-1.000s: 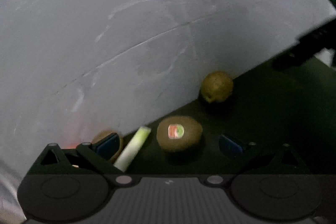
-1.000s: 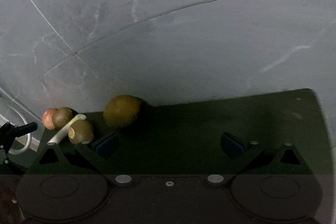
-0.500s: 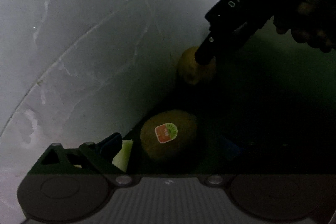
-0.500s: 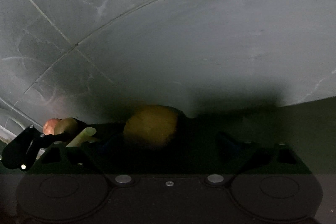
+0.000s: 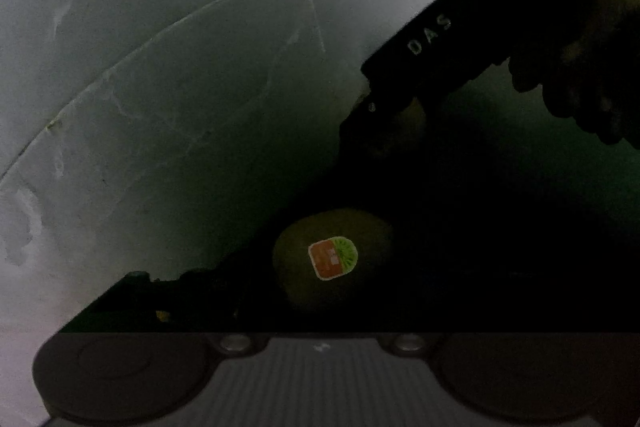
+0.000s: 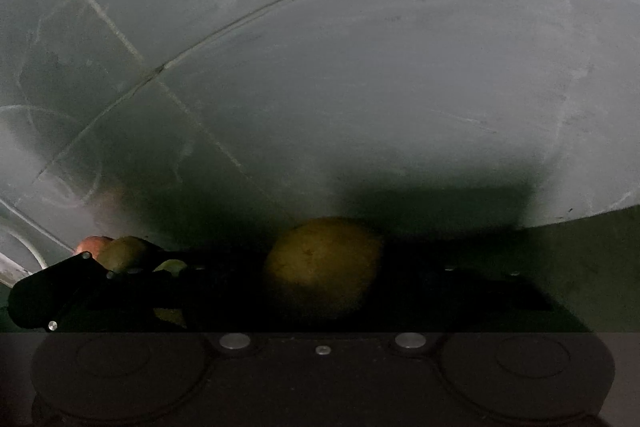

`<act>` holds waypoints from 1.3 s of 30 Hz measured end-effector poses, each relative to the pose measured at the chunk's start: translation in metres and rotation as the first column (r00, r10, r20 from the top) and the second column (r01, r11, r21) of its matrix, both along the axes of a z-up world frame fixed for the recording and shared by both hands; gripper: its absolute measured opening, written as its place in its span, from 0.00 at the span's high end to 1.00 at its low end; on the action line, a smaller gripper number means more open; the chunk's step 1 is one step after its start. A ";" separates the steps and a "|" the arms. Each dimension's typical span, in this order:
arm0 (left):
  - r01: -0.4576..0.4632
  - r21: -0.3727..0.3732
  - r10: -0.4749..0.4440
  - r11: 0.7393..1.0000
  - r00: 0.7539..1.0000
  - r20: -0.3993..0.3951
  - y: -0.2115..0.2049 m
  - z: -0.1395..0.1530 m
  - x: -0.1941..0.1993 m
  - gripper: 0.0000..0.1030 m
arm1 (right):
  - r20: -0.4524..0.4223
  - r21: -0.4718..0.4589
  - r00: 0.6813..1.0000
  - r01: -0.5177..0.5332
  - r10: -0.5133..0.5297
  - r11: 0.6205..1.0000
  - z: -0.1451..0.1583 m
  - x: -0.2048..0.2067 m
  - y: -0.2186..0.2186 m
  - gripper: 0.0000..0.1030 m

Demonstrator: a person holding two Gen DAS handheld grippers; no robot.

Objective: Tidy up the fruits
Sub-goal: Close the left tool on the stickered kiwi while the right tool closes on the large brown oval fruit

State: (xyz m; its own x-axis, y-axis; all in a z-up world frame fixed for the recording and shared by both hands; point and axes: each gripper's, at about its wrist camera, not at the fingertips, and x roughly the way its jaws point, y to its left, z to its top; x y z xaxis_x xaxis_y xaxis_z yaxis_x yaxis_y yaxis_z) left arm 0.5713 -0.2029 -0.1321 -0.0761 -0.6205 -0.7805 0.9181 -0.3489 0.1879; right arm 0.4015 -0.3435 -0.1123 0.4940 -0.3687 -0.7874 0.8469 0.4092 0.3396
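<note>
Dim light. Left wrist view: stickered kiwi (image 5: 332, 259) lies on the dark mat (image 5: 500, 227) near 6 o'clock, close to the mat's edge, red-and-green label facing up, between the fingers of the L tongs (image 5: 328, 291). L tongs' jaws have just been closing w/ that kiwi between them; fingers are lost in shadow, so can't tell whether the pads touch it yet. Grey stone-look surface (image 5: 160, 87) fills the view from 9 to 12 o'clock. At 2 o'clock the R tongs (image 5: 384, 131) reach down, a person's hand (image 5: 580, 75) on the grip, over a yellowish fruit (image 5: 404, 127) by the mat edge, well apart from the kiwi. Right wrist view: same yellowish fruit sits at 6 o'clock, between the R tongs' fingers; those jaws have just been closing too, contact too dark to call. At 8 o'clock there, the L tongs' black body, and just behind it a reddish fruit (image 6: 94, 245) touching a second kiwi (image 6: 124, 253), plus a pale green piece (image 6: 172, 266) beside them, kind unclear.
</note>
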 end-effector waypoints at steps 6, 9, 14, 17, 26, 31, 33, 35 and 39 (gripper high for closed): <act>0.002 0.008 -0.001 1.000 0.999 -0.045 0.002 -0.003 0.010 0.34 | -0.027 -0.040 1.000 -0.003 0.002 0.999 -0.003 0.010 0.005 0.34; -0.008 0.007 0.009 1.000 0.999 -0.049 0.003 -0.004 0.012 0.34 | -0.021 -0.049 1.000 -0.002 0.001 0.999 -0.003 0.007 0.006 0.34; -0.023 0.005 0.023 1.000 0.999 -0.041 0.006 -0.005 0.009 0.35 | -0.011 -0.056 1.000 -0.005 0.005 0.998 -0.006 0.006 0.006 0.35; -0.041 0.018 0.041 0.999 0.998 -0.036 0.005 -0.005 0.007 0.36 | 0.002 -0.049 1.000 -0.003 0.003 0.999 -0.008 0.005 0.006 0.35; -0.106 0.081 0.108 0.991 0.994 -0.020 -0.002 -0.002 -0.004 0.36 | 0.054 -0.006 0.998 0.011 -0.011 1.000 -0.003 -0.021 0.006 0.35; -0.165 0.113 0.172 0.980 0.984 -0.050 -0.014 -0.001 -0.015 0.36 | 0.084 0.019 0.996 0.011 -0.013 1.000 -0.003 -0.033 0.010 0.35; -0.199 0.129 0.209 0.972 0.975 -0.075 -0.020 0.005 -0.014 0.36 | 0.097 0.034 0.995 0.012 -0.015 0.999 -0.004 -0.040 0.011 0.35; -0.235 0.144 0.251 0.961 0.962 -0.105 -0.018 0.006 -0.011 0.36 | 0.106 0.044 0.994 0.011 -0.015 0.999 -0.003 -0.046 0.012 0.35; -0.301 0.165 0.327 0.939 0.930 -0.168 -0.012 0.010 -0.008 0.36 | 0.123 0.065 0.992 0.013 -0.021 0.998 -0.001 -0.056 0.013 0.35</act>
